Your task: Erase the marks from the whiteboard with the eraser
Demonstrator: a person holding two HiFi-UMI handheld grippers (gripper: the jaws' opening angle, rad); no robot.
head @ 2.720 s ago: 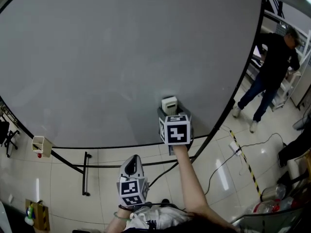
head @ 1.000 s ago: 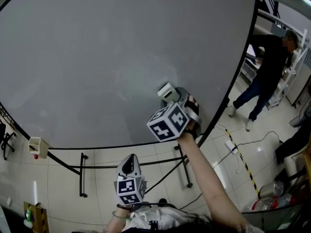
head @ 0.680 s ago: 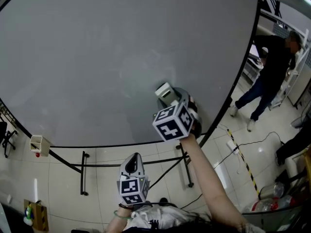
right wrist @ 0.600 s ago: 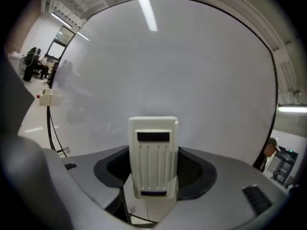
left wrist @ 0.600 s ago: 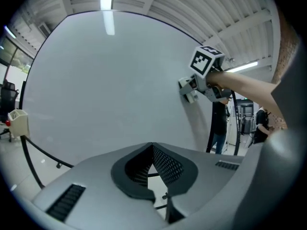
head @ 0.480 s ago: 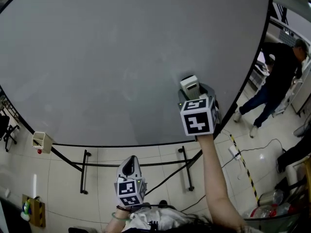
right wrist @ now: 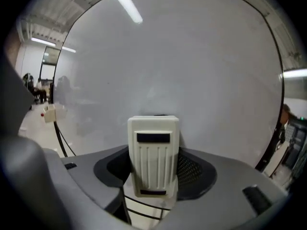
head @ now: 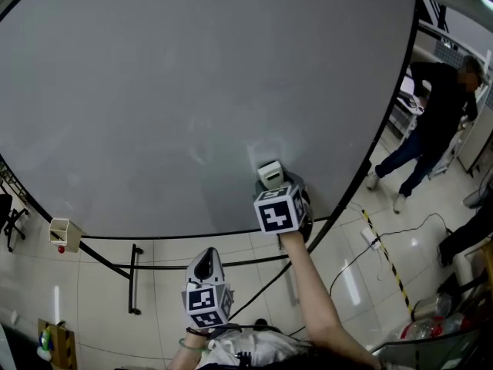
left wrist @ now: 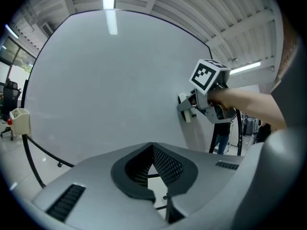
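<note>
Right tool (head: 275,186): jaws closed on the eraser (head: 269,173), which is gripped by its two long sides. In the right gripper view the eraser (right wrist: 153,153) is seen standing upright between the jaws, with its ribbed cream back and a dark slot near its top end turned toward the camera. The long axis is in line with the tool and runs up the whiteboard (head: 192,91); the free end points toward the top of the board and the lower end is seated in the jaws.

Position: the eraser is held at the lower right part of the whiteboard, near the bottom edge and not far from the dark right frame. In the left gripper view the eraser (left wrist: 185,110) is seen edge-on with its front face against the board surface; contact appears made, though no gap can be ruled out.

Board surface: mostly plain grey. A faint pale smear (head: 202,156) is noted to the left of the eraser; no distinct strokes can be made out.

Left tool (head: 206,262): held low, well apart from the board, over the tiled floor (head: 92,299). Its jaws (left wrist: 152,169) are brought together, with nothing between them.

Surroundings: a person in dark clothing (head: 439,122) is seen at the right, beyond the board frame. A black cable (head: 362,257) lies on the floor.
</note>
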